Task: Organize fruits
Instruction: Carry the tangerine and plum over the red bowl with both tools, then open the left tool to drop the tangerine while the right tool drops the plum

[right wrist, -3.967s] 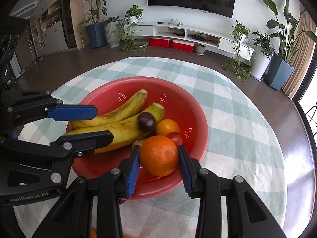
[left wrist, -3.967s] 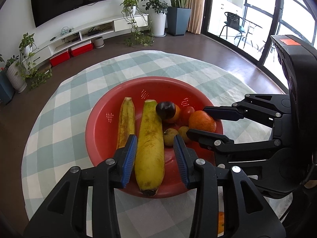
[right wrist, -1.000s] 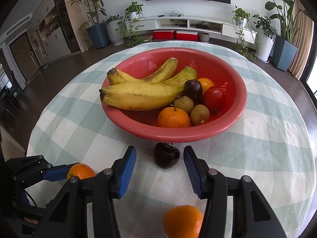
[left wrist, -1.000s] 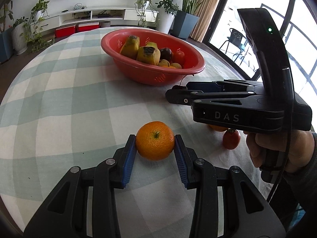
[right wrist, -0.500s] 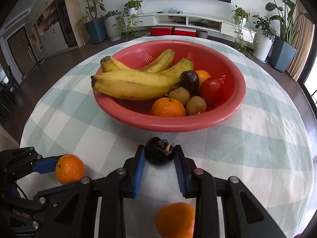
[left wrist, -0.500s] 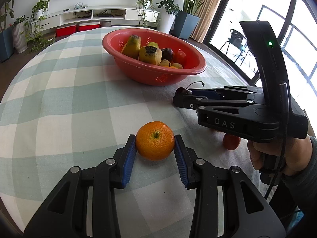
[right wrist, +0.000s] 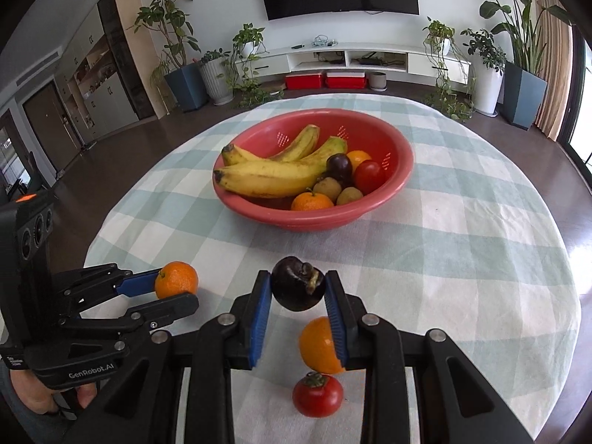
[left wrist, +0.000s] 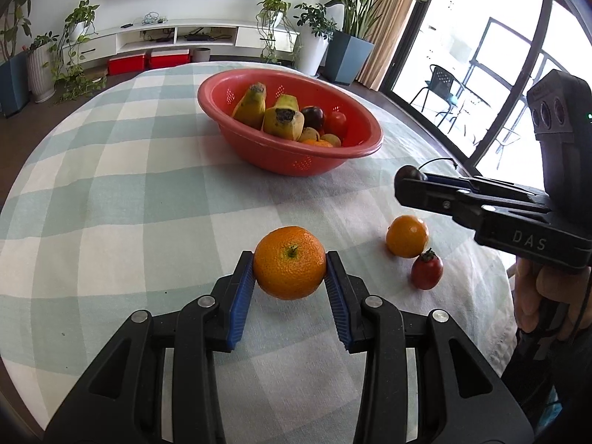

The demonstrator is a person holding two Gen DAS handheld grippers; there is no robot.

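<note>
Covering the round table, a green-and-white checked cloth (right wrist: 462, 259) carries a red plastic colander bowl (right wrist: 399, 170) of two yellow bananas (right wrist: 270, 179) and small fruit. Nearer the camera, the left gripper (left wrist: 289, 275) has its blue pads pressed to both sides of a round orange (left wrist: 289, 262) just over the cloth. Beside it, the right gripper (right wrist: 298, 296) is clenched on a dark purple mangosteen (right wrist: 298, 288), lifted clear of the cloth. Beneath that gripper lie a second small orange (right wrist: 318, 346) and a red tomato-like fruit (right wrist: 317, 395), touching or nearly so.
</note>
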